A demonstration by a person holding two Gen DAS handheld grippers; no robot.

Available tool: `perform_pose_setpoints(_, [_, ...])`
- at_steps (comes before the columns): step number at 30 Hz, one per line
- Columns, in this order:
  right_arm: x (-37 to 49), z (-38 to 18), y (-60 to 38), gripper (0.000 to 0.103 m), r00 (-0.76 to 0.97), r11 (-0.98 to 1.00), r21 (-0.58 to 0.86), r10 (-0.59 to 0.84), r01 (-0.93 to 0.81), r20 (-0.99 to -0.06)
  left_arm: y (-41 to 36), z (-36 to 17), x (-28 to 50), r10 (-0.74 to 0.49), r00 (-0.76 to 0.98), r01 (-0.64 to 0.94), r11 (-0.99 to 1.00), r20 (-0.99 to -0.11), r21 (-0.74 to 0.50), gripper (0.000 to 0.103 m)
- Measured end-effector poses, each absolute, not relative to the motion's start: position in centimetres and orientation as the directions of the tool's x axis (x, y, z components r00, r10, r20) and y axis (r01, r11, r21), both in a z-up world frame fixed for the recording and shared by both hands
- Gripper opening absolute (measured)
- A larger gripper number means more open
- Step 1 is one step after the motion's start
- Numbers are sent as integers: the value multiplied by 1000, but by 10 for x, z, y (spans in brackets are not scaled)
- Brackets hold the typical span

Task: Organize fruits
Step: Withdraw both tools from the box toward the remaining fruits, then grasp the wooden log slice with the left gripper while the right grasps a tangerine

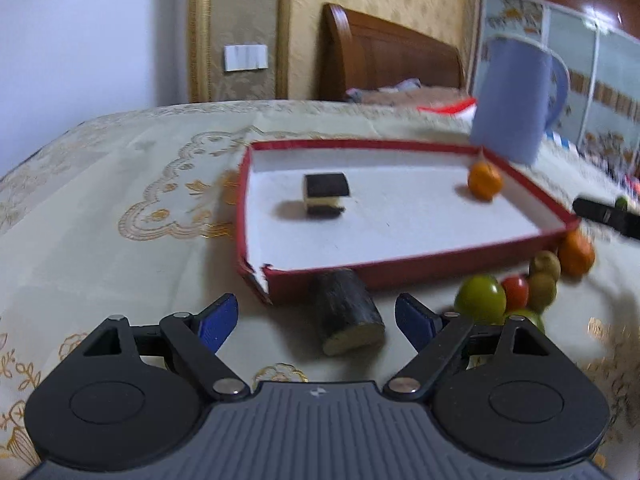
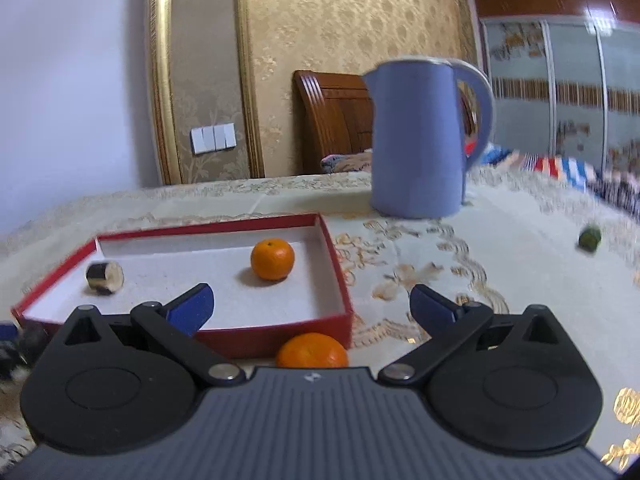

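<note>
A shallow red box (image 1: 420, 272) with a white floor lies on the tablecloth; it also shows in the right wrist view (image 2: 280, 336). In it are a dark cut stick piece (image 1: 325, 194) (image 2: 104, 277) and an orange (image 1: 484, 181) (image 2: 272, 259). My left gripper (image 1: 316, 322) is open, and a second dark stick piece (image 1: 349, 312) lies between its fingers, in front of the box. My right gripper (image 2: 312, 306) is open and empty, with another orange (image 2: 312, 351) just below it by the box's near wall.
A pile of fruit lies right of the box: green fruit (image 1: 480, 299), a red one (image 1: 515, 291), kiwis (image 1: 544, 266) and an orange (image 1: 576, 254). A blue kettle (image 2: 418, 136) stands behind. A small green fruit (image 2: 590, 238) lies far right.
</note>
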State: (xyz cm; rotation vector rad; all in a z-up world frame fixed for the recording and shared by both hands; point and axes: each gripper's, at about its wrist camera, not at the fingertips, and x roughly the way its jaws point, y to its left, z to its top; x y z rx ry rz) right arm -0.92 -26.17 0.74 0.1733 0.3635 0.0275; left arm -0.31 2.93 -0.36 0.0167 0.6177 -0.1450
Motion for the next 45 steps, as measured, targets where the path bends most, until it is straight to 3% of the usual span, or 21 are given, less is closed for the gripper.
perform_pose_setpoints(5, [-11,4,-280,103,919,977,212,65,20,-388,29,-7,-1,-115,796,130,991,-595,-19,86])
perform_pose_setpoints(9, [-19,4,-276,103,911,997,67,4,26,-413,32,-6,0,-112,797,114,993,-593,-35,86])
perform_pose_setpoints(14, [-21,3,-270,102,905,1000,5,20,-20,-426,36,-5,1,-108,799,93,994,-591,-56,86])
perform_pose_setpoints(17, [-11,0,-266,91,880,999,-22,21,-35,-475,36,-6,3,-97,796,83,995,-598,-50,86])
perform_pose_setpoints(21, [0,-5,-262,87,842,998,-19,36,-55,-538,36,-6,3,-95,796,83,995,-598,-48,86])
perform_pose_setpoints(25, [8,-4,-259,84,837,998,-4,48,-60,-545,34,-6,4,-85,793,80,996,-603,-35,86])
perform_pose_setpoints(30, [16,-10,-255,69,806,997,0,67,-83,-588,33,-7,4,-84,793,80,996,-604,-34,86])
perform_pose_setpoints(34, [18,-10,-254,67,802,997,14,73,-81,-592,34,-6,4,-84,793,80,996,-604,-33,86])
perform_pose_setpoints(39, [17,-9,-244,43,807,994,-7,81,-105,-585,35,-7,4,-86,794,79,996,-602,-37,86])
perform_pose_setpoints(45, [16,-8,-245,40,812,995,3,82,-99,-578,36,-7,4,-87,795,80,996,-601,-40,86])
